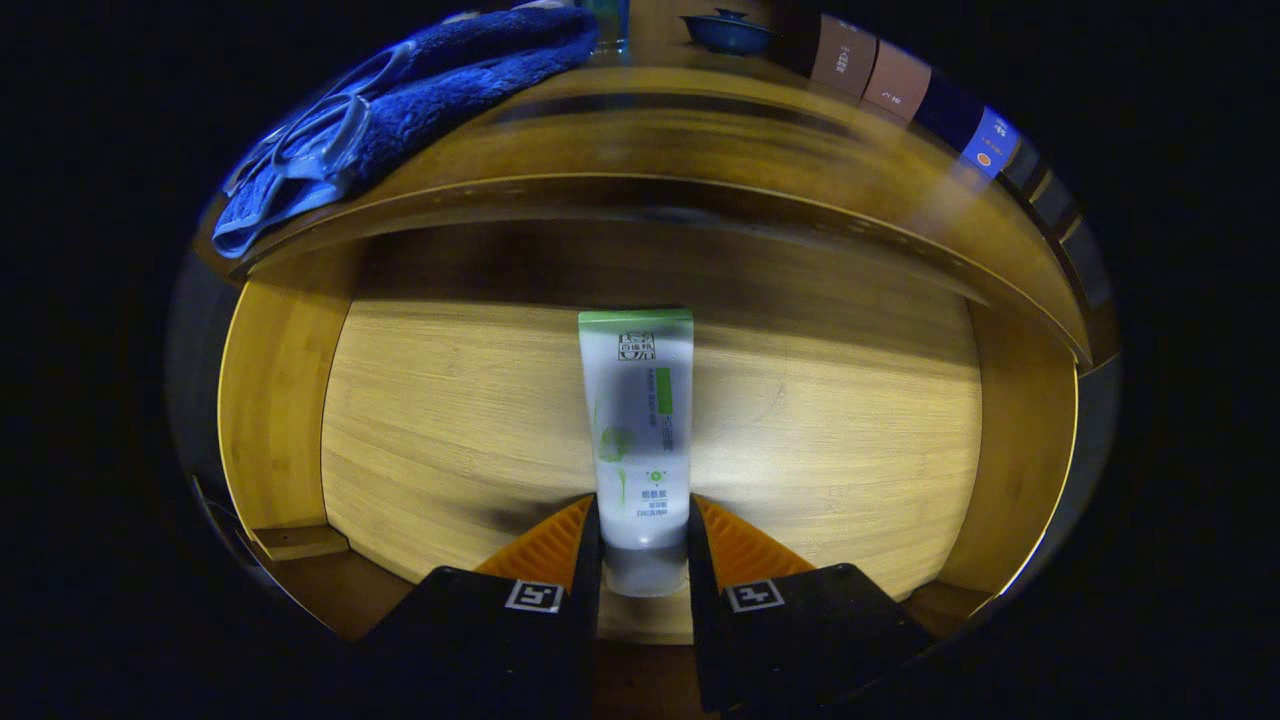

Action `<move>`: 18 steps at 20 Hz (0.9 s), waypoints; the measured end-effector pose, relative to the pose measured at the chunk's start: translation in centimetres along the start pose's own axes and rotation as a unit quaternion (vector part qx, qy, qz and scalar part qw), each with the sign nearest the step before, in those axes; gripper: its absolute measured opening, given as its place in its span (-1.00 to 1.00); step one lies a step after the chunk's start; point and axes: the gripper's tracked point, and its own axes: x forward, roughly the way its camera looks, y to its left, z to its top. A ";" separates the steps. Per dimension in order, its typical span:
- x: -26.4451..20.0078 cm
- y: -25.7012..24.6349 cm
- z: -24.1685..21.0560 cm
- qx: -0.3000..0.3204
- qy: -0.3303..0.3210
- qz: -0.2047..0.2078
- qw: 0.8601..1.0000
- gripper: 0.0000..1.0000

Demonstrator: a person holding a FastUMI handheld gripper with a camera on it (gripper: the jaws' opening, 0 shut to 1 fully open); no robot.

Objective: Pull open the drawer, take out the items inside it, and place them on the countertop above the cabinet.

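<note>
The wooden drawer stands pulled open below the countertop. A white tube with a green end and green print sits over the drawer's floor, cap end toward me. My gripper is shut on the tube's lower part, one finger pressing each side just above the translucent cap. The tube's body runs straight ahead beyond the fingertips, toward the drawer's shadowed back.
On the countertop lie a blue towel with swim goggles on it at the left, a dark blue lidded bowl at the back, and a row of boxes to the right. The drawer's side walls flank the tube.
</note>
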 end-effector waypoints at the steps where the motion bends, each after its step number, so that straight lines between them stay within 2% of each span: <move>1: 0.5 0.1 0.0 0.001 -0.001 0.002 1.000 -0.11; 6: -0.7 0.2 -0.6 0.027 -0.025 0.026 0.999 -0.11; 13: -7.5 0.7 -1.3 0.041 -0.107 0.068 0.991 -0.11; 18: -14.1 0.6 0.3 0.045 -0.187 0.087 0.978 -0.12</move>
